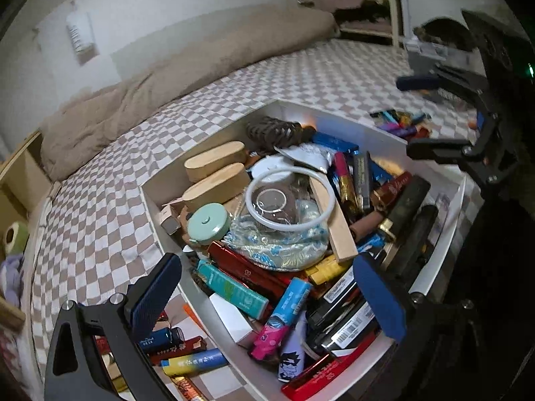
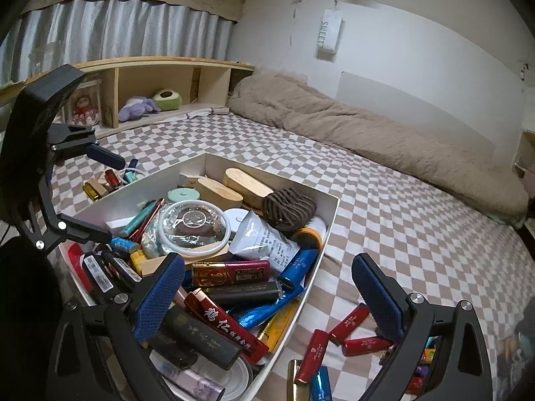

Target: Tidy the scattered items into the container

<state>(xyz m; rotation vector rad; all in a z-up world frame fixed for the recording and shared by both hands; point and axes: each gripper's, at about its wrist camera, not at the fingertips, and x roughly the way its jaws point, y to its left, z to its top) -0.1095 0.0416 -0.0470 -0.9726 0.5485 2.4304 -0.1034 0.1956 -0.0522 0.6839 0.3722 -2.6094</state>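
Observation:
A white box (image 1: 364,130) (image 2: 329,224) sits on the checkered bed, heaped with tubes, wooden cases, a clear round lid and a dark coil. My left gripper (image 1: 267,297) hangs open over the box's near corner, nothing between its blue pads; it also shows at the left (image 2: 100,193). Loose tubes (image 1: 187,351) lie on the sheet just outside the box by its left finger. My right gripper (image 2: 269,295) is open above the box's right edge, empty; it also appears at the upper right (image 1: 421,117). Red tubes (image 2: 351,330) lie by its right finger. More small items (image 1: 401,125) (image 2: 107,180) lie beyond the box.
A beige duvet (image 2: 367,127) runs along the wall behind the box. A wooden shelf (image 2: 150,80) with plush toys stands at the head of the bed. Bare checkered sheet (image 2: 418,227) stretches to the right of the box.

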